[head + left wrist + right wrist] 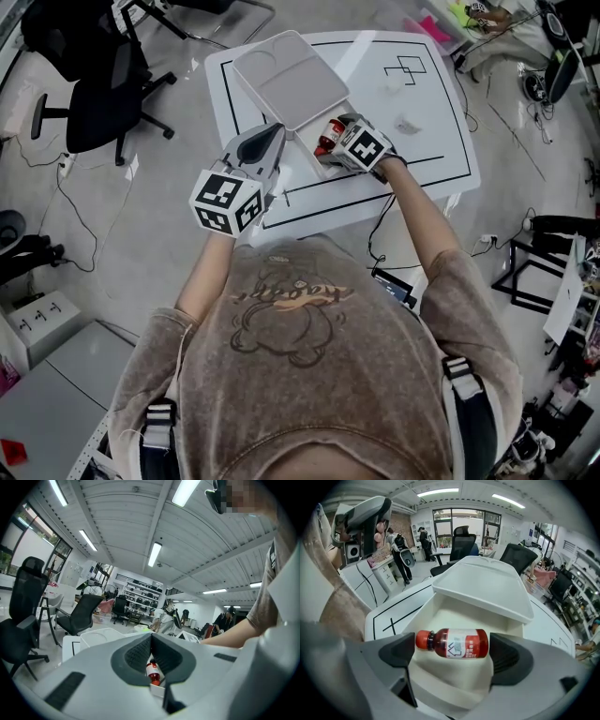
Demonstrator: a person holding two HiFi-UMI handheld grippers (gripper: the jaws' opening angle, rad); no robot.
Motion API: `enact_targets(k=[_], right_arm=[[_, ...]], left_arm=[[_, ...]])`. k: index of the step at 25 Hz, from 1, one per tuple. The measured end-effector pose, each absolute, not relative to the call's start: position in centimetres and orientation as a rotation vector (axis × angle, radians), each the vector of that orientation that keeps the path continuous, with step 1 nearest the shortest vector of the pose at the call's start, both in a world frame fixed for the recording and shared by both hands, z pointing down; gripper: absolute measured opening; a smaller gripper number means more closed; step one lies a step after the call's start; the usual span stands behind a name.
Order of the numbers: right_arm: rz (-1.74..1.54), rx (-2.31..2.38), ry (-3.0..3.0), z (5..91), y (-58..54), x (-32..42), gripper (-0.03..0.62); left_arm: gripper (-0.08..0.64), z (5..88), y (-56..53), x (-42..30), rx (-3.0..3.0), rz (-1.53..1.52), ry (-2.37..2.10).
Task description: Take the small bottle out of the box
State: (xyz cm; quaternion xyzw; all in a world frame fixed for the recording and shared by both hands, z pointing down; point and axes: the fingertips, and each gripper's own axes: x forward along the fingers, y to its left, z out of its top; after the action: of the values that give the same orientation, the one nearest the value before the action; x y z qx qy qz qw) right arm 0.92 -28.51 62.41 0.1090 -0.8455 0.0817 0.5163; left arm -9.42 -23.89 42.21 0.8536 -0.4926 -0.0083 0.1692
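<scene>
Both arms are stretched out forward over the white table (427, 112), forearms bare, one gripper in each hand. The right gripper (334, 137) comes in from the table's near edge and points into the open side of the box (452, 611), its marker cube facing up. It's clenched on the small bottle (457, 643): the bottle lies sideways between the pads, red cap against one pad and base against the other, label facing the camera. The bottle is just above the white inside of the box, over its near rim, and I can't tell if it's touching the bottom.

The left gripper (272, 137) hovers just beside the box's near-left side, over the table's near-left part. Its jaws are closed together at the tips with nothing between them; you can spot the bottle past them through the gap lower down.

The box is toward the table's far-left corner, with its flat lid (291, 77) swung open and tilted back toward the far edge. The bottle is the only thing I can see in it.
</scene>
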Motion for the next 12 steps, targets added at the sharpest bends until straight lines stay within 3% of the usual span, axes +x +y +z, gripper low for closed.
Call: enact_targets(k=[12], right_arm=[[0.222, 0.252, -1.982, 63.46, -29.09, 0.63, 0.506]], left_arm=[[0.008, 42.43, -23.74, -10.17, 2.389, -0.055, -1.414]])
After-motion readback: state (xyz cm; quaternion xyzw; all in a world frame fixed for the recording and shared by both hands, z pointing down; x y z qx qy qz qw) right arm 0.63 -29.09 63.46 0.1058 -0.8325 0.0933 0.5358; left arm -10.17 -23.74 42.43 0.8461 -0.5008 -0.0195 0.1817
